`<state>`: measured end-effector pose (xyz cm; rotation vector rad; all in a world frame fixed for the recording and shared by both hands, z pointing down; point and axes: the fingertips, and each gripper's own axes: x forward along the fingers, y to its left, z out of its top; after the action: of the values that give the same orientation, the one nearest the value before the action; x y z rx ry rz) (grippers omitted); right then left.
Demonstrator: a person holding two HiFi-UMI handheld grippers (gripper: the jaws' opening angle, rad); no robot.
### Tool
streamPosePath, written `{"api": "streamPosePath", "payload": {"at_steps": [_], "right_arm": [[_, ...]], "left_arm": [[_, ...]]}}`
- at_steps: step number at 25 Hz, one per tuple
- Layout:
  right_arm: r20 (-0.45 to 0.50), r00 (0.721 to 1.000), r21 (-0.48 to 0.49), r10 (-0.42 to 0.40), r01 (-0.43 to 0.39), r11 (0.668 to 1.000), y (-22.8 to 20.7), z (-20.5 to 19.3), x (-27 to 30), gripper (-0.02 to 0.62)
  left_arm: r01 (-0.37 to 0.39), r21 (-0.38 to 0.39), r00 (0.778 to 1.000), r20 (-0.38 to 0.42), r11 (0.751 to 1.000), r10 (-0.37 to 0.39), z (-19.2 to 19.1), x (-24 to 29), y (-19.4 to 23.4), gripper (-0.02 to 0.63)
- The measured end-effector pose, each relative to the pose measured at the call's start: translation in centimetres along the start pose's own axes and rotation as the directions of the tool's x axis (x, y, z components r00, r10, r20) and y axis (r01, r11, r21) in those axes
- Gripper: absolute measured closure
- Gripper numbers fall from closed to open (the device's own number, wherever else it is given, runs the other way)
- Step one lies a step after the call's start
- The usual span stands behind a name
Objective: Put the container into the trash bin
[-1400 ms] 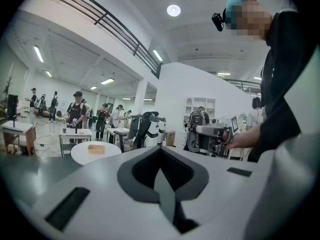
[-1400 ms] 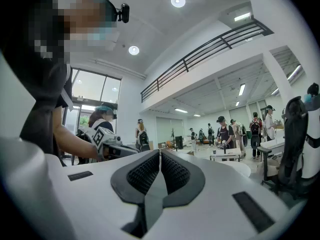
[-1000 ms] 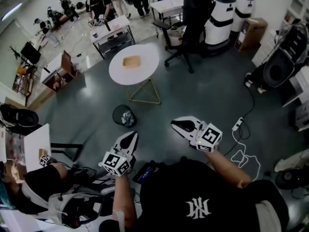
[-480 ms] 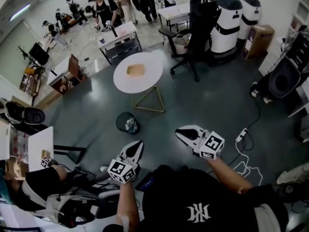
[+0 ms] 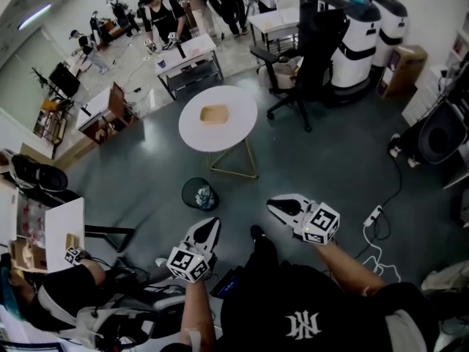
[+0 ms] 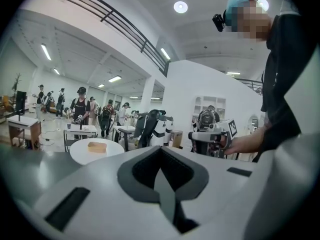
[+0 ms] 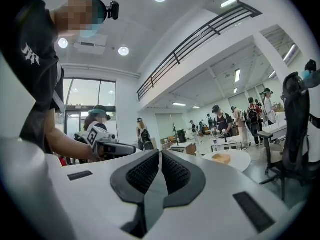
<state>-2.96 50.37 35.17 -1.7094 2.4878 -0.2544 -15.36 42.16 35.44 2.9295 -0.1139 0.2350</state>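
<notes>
- Tan, shallow and rectangular: container (image 5: 215,114), flat on the middle of the white round table (image 5: 238,134), at twelve o'clock from the person in the head view and well apart from both grippers.
- Black mesh trash bin (image 5: 199,193) on the grey floor (image 5: 330,167), at about seven o'clock of the table and just off its gold wire legs; pale crumpled scraps inside, no container in it.
- Left gripper (image 5: 212,224) held low in front of the person's body, tip towards twelve o'clock, with the bin near it at eleven o'clock.
- Seen along its own jaws: pressed together along one seam, nothing between them; table and container far ahead, at ten o'clock of the jaw tips.
- Right gripper (image 5: 272,202) at two o'clock of the left one, its tip turned towards ten o'clock.
- Seen along its own jaws: likewise closed tip to tip and empty, container small and distant at two o'clock.
- Black office chair (image 5: 308,50) at two o'clock of the table.
- White power strip (image 5: 374,215) with a looped cable on the floor at three o'clock of the right gripper.
- Several standing people (image 5: 157,13) round a desk beyond the table, at eleven o'clock.
</notes>
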Motion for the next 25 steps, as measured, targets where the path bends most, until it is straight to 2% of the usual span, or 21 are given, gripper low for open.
{"api": "streamPosePath", "payload": {"at_steps": [6,11,14,18,25], "right_arm": [[-0.022,1.0,-0.011,0.004,-0.004,1.0,-4.6,1.0,5.0,0.552],[-0.058,0.998,0.029,0.026,-0.024,0.999,-8.1,2.0,9.9,0.552],[-0.094,0.994,0.067,0.053,-0.047,0.997,-8.7,1.5,12.5,0.552],[-0.149,0.987,0.049,0.065,-0.058,0.997,-11.5,2.1,15.8,0.552],[-0.108,0.993,0.032,0.048,-0.045,0.998,-15.4,4.3,20.9,0.552]], "left_arm": [[-0.007,-0.004,1.0,0.001,1.0,0.007,0.2,3.4,6.0,0.607],[-0.016,-0.028,1.0,0.013,0.999,0.017,2.2,5.7,11.6,0.607],[-0.013,-0.046,1.0,0.025,0.999,0.014,2.7,6.1,14.7,0.607],[-0.03,-0.04,0.999,0.033,0.999,0.031,5.1,7.9,18.7,0.607],[0.002,0.007,1.0,-0.016,1.0,-0.002,6.0,10.4,23.8,0.607]]}}
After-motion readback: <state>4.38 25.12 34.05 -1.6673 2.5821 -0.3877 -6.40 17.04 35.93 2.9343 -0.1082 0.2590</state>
